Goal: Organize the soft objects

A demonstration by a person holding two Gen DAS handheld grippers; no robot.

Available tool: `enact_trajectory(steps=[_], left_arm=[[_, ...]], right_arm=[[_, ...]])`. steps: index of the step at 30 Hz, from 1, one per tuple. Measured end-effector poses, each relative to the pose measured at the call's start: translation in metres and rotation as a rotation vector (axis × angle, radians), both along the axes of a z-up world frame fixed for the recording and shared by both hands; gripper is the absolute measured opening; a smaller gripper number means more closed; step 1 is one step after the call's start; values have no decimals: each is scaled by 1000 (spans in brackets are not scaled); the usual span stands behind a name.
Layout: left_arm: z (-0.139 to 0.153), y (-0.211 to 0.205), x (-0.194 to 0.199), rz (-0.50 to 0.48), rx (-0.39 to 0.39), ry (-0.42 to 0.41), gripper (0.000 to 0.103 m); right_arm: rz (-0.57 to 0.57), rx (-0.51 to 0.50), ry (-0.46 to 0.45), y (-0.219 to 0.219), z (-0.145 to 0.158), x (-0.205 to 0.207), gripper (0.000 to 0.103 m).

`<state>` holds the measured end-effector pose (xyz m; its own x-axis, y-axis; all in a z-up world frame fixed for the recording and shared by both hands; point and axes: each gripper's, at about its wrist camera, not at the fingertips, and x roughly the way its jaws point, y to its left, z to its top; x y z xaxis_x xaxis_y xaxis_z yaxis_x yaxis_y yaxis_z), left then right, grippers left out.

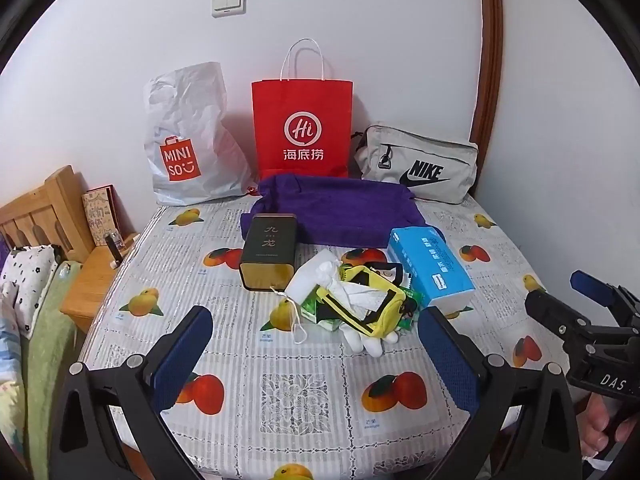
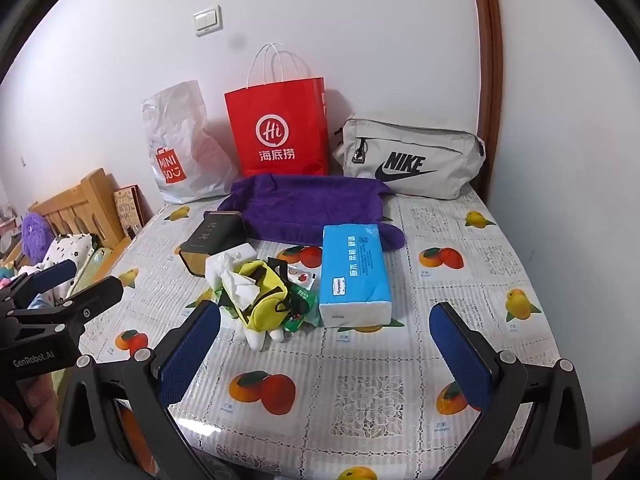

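Both tools hover over the near edge of the counter, which wears a fruit-print cloth. The left tool is released, its blue pads spread wide with nothing between them. The right tool is likewise released and bare; it also shows at the right edge of the left view.

The soft things sit in a heap at mid-counter. A yellow pouch lies open on its side with crumpled tissue stuffed in its mouth. A white glove pokes out from under the pouch on the near side. Green packets lie under and beside the pouch, and a white pad with a loose string touches its left side.

Just left of the heap lies a dark tin. Just right of it lies a blue tissue pack. Beyond them a purple towel is spread flat, its near edge touching the tin and the pack.

Along the far wall stand a white bag on the left, a red bag in the middle, and a grey Nike pouch on the right.
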<state>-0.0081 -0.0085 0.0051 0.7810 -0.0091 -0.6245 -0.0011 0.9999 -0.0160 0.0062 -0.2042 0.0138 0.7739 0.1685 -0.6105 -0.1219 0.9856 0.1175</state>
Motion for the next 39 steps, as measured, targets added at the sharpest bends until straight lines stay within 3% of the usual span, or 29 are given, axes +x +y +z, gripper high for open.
enact_trajectory(steps=[39], left_arm=[[-1,2,-1,3,-2,2,103]], right_arm=[[6,18,1,7,6,-1,103]])
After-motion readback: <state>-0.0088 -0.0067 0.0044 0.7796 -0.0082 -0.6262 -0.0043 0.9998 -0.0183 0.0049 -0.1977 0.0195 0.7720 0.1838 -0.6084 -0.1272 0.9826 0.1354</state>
